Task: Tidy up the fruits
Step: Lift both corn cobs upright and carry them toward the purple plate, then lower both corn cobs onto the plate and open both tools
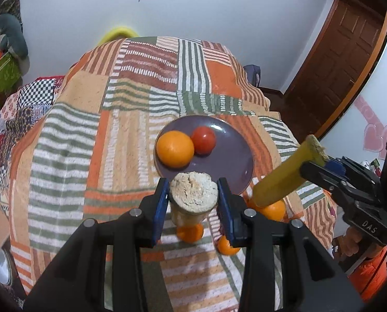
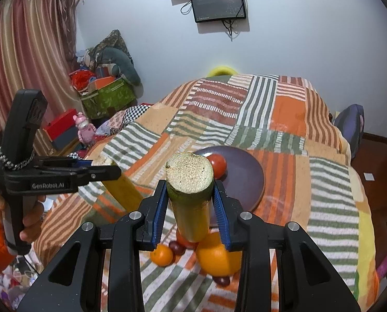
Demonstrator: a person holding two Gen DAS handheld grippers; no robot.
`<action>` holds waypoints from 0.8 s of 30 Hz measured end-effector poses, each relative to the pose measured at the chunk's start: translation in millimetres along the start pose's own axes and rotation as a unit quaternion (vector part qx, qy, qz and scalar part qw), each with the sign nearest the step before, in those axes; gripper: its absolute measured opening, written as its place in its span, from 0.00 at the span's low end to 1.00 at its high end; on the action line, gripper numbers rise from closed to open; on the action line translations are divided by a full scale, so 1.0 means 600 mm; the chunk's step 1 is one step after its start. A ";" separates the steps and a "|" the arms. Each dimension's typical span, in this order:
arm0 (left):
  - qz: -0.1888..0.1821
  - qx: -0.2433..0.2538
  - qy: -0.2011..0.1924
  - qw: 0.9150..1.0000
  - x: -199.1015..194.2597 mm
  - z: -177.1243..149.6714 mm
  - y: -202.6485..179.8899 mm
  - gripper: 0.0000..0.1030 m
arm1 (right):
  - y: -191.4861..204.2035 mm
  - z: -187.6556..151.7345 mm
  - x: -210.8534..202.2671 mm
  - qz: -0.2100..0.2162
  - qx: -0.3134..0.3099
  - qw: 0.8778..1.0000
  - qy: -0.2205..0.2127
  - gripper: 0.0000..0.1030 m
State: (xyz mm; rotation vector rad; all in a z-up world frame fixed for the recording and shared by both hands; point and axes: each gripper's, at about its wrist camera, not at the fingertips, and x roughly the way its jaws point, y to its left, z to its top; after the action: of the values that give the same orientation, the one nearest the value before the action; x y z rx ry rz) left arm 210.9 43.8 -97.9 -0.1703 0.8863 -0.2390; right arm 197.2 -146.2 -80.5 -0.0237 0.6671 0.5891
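Note:
My left gripper (image 1: 193, 200) is shut on a yellow sugarcane piece (image 1: 193, 192), held above the near rim of a purple plate (image 1: 235, 161). The plate holds an orange (image 1: 175, 148) and a red tomato (image 1: 203, 140). My right gripper (image 2: 189, 205) is shut on a second sugarcane piece (image 2: 190, 182), also seen in the left wrist view (image 1: 284, 176). Below lie small oranges (image 1: 190, 232), a large orange (image 2: 216, 257), a small orange (image 2: 162, 254) and dark red fruits (image 2: 177, 247) on the striped cloth. The plate (image 2: 248, 179) and tomato (image 2: 218, 166) lie beyond the right gripper.
The patchwork striped blanket (image 1: 131, 135) covers a raised surface that drops off on all sides. Boxes, toys and curtains (image 2: 102, 96) stand at the left; a wooden door (image 1: 344, 59) is at the right. A screen (image 2: 219, 2) hangs on the wall.

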 end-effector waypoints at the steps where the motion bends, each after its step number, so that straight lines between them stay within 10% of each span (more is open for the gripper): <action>1: -0.001 0.002 0.000 1.000 0.004 0.004 -0.003 0.36 | 0.000 0.004 0.005 0.000 -0.001 1.000 0.000 0.31; 24: 0.021 0.025 0.027 0.999 0.141 0.066 -0.035 0.36 | -0.074 -0.002 0.127 0.022 0.047 0.997 0.052 0.31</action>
State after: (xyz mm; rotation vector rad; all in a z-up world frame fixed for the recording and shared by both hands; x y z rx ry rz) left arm 290.6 2.4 -130.8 -0.0983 0.9353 -0.2272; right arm 267.6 -145.0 -133.3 0.0474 0.7979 0.6013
